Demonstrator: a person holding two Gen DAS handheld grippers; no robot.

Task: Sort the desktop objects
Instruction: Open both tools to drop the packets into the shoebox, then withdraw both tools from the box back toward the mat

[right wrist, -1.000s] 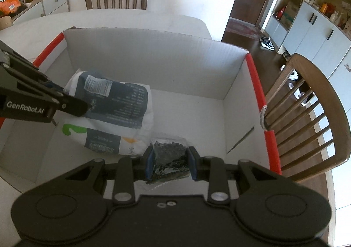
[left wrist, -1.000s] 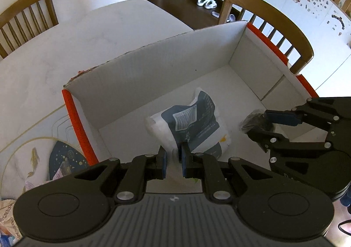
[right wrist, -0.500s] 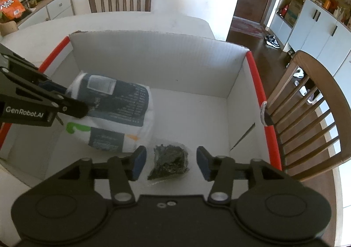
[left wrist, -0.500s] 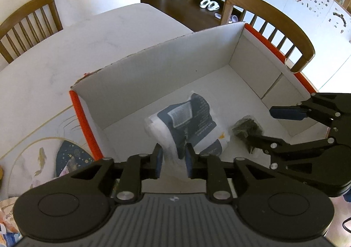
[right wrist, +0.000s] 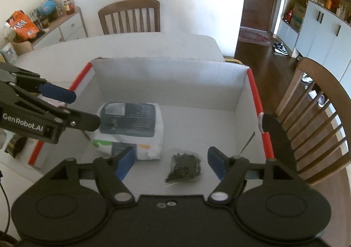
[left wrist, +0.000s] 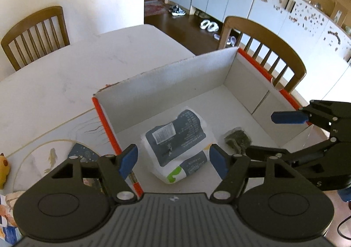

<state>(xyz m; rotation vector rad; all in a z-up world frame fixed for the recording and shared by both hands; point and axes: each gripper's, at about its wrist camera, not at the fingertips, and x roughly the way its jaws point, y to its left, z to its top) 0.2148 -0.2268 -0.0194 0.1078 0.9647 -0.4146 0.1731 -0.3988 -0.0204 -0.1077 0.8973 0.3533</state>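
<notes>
A white cardboard box (left wrist: 166, 84) with red edges stands on the table; it also shows in the right wrist view (right wrist: 166, 75). Inside lie a white and dark blue packet (left wrist: 177, 143) (right wrist: 129, 124) and a small clear bag of dark dried bits (left wrist: 238, 138) (right wrist: 184, 168). My left gripper (left wrist: 173, 161) is open and empty above the packet. My right gripper (right wrist: 170, 162) is open and empty above the small bag. Each gripper shows in the other's view, the right one (left wrist: 291, 135) and the left one (right wrist: 65, 108).
Left of the box, a mat with a fish drawing (left wrist: 52, 157), a dark blue round-edged card (left wrist: 82, 154) and a yellow toy (left wrist: 4, 170) lie on the white table (left wrist: 54, 84). Wooden chairs (left wrist: 263, 49) (right wrist: 129, 16) stand around it.
Both grippers have opened, letting go of the packet and the small bag, and have risen and drawn back from the box. The two items now lie on the box floor.
</notes>
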